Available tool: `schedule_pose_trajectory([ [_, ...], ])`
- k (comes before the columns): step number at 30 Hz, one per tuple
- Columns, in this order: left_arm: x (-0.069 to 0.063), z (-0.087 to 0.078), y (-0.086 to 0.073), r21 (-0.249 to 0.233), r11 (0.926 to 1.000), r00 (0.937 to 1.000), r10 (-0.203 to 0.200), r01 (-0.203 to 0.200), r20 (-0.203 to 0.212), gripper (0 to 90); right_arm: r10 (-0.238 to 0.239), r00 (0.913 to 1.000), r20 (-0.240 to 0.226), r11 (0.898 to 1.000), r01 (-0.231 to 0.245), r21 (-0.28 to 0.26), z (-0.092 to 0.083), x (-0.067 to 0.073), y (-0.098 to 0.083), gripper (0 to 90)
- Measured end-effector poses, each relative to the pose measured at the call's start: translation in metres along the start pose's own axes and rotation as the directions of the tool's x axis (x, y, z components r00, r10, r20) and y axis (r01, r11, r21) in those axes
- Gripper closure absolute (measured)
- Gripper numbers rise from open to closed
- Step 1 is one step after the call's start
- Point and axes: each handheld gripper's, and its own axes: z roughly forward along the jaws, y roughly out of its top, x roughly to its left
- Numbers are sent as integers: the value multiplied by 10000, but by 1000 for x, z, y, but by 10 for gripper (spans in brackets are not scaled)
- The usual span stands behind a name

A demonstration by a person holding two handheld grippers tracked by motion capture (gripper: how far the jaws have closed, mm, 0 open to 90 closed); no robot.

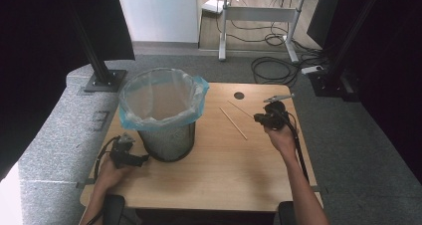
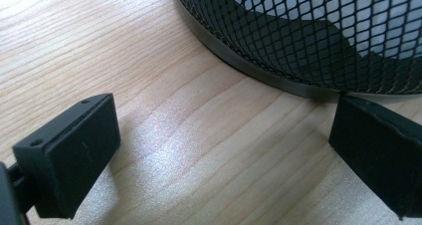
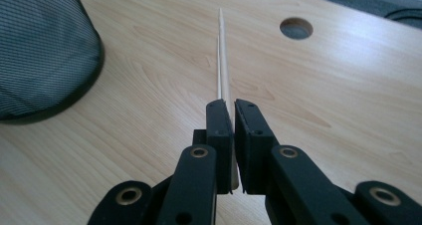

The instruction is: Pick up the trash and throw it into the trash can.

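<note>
Nearest me, my left tool (image 1: 142, 159) rests wide apart and empty on the worktop (image 1: 219, 170) just beside the mesh bin (image 1: 166, 140), while farther off my right tool (image 3: 233, 110) is clamped on one chopstick (image 3: 223, 51), lifted above the second chopstick (image 1: 233, 123) lying on the wood.

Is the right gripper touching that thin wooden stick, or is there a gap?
Touching. The right gripper view shows the right gripper with its jaws shut on the thin wooden stick, which runs out from between the pads.
</note>
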Motion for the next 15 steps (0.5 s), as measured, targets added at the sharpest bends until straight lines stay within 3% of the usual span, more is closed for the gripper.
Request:
schedule_pose_trajectory([
  [15, 0, 0, 0, 1, 10000, 10000, 15, -15, -26, 0, -520, 9937, -988, 9961, 447, -756, -58, 16, 59, 844],
])
